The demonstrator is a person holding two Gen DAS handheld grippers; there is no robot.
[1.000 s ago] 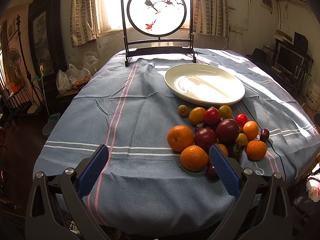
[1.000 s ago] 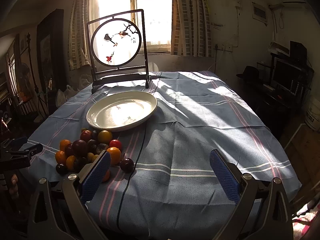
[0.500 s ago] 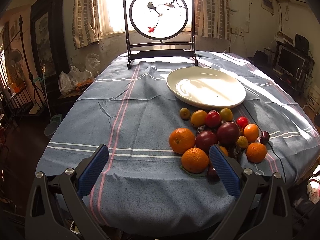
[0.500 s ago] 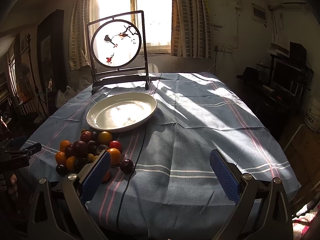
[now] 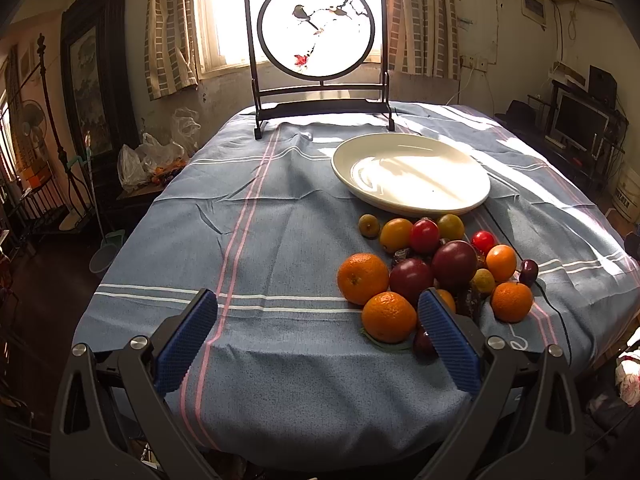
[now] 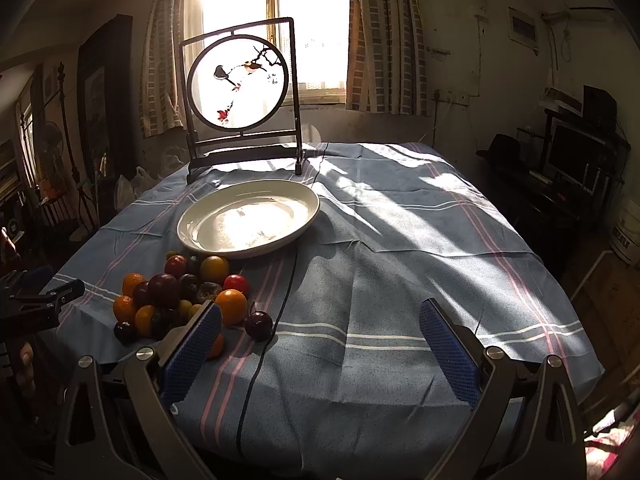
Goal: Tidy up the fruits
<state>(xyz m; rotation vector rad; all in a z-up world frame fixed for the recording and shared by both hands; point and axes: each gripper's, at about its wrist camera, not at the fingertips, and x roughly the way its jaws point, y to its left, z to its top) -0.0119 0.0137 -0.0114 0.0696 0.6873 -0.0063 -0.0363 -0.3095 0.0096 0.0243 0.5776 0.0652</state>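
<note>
A pile of fruit (image 5: pixel 436 268) lies on the blue striped tablecloth: oranges, dark plums, red and yellow small fruits. It also shows in the right wrist view (image 6: pixel 180 296). An empty white plate (image 5: pixel 412 174) sits just behind the pile, and shows in the right wrist view (image 6: pixel 248 224). My left gripper (image 5: pixel 320 336) is open and empty at the table's near edge, left of the pile; its right finger overlaps the nearest fruits. My right gripper (image 6: pixel 320 344) is open and empty, right of the pile. One dark plum (image 6: pixel 259 325) lies apart from the pile.
A framed round bird screen (image 5: pixel 316 44) stands at the table's far edge behind the plate. A black cable (image 6: pixel 280 308) runs across the cloth by the fruit. The other gripper (image 6: pixel 36 304) shows at the left of the right wrist view. Furniture and a monitor (image 5: pixel 576 124) stand to the right.
Both grippers have drifted slightly; the scene sits a little lower in each view. Nothing was grasped or moved on the table.
</note>
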